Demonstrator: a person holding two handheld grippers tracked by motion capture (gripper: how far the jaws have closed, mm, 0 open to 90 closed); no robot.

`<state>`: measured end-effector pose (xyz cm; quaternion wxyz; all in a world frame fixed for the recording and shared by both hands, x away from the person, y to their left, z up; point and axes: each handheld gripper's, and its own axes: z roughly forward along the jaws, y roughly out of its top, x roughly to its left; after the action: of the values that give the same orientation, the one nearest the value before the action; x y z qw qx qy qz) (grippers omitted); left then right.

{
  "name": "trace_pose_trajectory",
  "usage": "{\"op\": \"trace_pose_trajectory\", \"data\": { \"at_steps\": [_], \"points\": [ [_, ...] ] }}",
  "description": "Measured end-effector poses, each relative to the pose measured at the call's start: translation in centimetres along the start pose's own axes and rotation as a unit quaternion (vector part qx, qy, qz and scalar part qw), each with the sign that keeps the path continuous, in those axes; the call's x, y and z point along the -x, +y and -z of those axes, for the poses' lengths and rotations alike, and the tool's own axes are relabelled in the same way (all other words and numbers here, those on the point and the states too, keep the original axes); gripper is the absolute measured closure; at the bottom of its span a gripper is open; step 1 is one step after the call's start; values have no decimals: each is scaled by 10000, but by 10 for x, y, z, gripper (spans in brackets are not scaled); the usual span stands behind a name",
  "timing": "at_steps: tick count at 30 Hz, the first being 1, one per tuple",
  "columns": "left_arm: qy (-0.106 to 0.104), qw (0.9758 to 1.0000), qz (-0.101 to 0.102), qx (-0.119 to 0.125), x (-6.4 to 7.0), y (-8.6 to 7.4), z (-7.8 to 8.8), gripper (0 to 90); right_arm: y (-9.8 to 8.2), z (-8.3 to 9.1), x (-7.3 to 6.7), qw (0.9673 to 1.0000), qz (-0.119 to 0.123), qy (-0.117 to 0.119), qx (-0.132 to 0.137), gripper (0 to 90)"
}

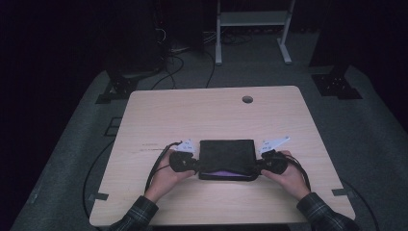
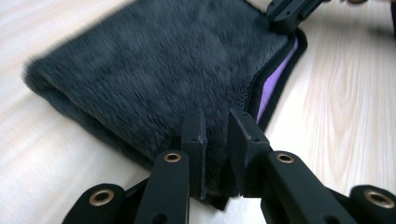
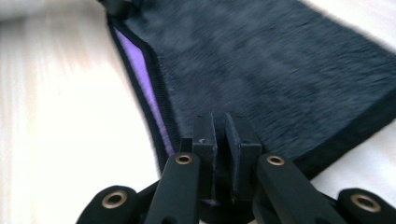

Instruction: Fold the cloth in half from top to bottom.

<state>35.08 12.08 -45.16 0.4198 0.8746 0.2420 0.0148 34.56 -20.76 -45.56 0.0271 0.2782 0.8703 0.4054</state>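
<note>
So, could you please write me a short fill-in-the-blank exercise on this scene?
1. The dark towel lies folded on the ____.
2. The left gripper is shut on the towel's near ____ corner.
3. The lining showing along the towel's near edge is ____.
4. The right gripper is ____ on the towel.

Missing words: table; left; purple; shut

Towel (image 1: pixel 226 153) — fuzzy dark cloth; table (image 1: pixel 211 110) — smooth pale wood.
</note>
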Motion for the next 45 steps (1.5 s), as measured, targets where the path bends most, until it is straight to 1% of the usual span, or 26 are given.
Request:
{"op": "trace_pose_trajectory", "data": {
  "at_steps": [1,2,4,6,8,9,11,13,16,18,20,24,26,28,30,33,35,36,37,38,40,42,43,45],
  "points": [
    [5,10000,-35,-73,2,-2,-1,761,-2,-1,-3,9999,83,13,-75,823],
    [37,9999,-91,-138,3,-3,-1,760,-4,-2,-6,9997,197,-14,-158,824],
    [99,9993,-217,-301,5,-6,-4,760,-7,-4,-11,9989,345,-110,-311,826],
    [149,9989,-273,-347,7,-7,-6,759,-9,-5,-13,9985,387,-158,-347,827],
    [144,9991,-256,-320,7,-7,-5,748,-8,-5,-13,9985,383,-163,-362,825],
    [120,9993,-204,-272,7,-6,-3,734,-8,-5,-13,9985,382,-161,-346,813],
    [144,9996,-172,-182,7,-7,2,699,-8,-3,-11,9989,339,-167,-261,757],
    [239,9995,-154,-109,7,-8,9,648,-7,1,-9,9992,297,-245,-135,683],
    [476,9988,-124,-36,5,-13,19,557,-8,5,-4,9991,194,-387,-8,595],
    [651,9978,-80,13,2,-18,26,497,-11,8,1,9989,144,-451,11,553],
    [839,9965,-39,29,-1,-23,31,439,-12,10,4,9983,88,-572,26,517],
    [1233,9924,-9,-54,-7,-37,43,364,-15,19,11,9968,-47,-788,102,464],
    [1345,9909,39,-76,-8,-42,48,329,-17,25,14,9960,-130,-867,183,441],
    [1423,9898,85,-49,-10,-48,55,302,-20,31,16,9950,-212,-948,228,418],
    [1549,9878,126,-66,-12,-54,61,267,-24,36,18,9938,-247,-1049,270,401],
    [1639,9862,228,-62,-14,-64,69,217,-31,45,21,9919,-348,-1184,313,365],
    [1682,9852,300,-98,-15,-72,74,190,-37,50,23,9906,-448,-1258,287,341],
    [1698,9848,359,-108,-15,-76,76,182,-41,52,24,9897,-492,-1317,252,323],
    [1726,9841,398,-143,-16,-79,78,171,-45,54,25,9887,-486,-1409,185,312],
    [1747,9836,420,-163,-16,-83,79,164,-49,55,26,9875,-497,-1493,116,304],
    [1803,9824,448,-180,-17,-89,83,147,-57,58,27,9855,-555,-1606,18,259],
    [1842,9815,484,-204,-17,-95,86,135,-64,61,28,9839,-586,-1686,-106,242],
    [1840,9815,492,-213,-17,-97,87,128,-67,62,28,9829,-594,-1738,-140,217],
    [1834,9815,501,-218,-17,-101,90,113,-73,64,28,9812,-629,-1812,-221,204]
  ]
}}
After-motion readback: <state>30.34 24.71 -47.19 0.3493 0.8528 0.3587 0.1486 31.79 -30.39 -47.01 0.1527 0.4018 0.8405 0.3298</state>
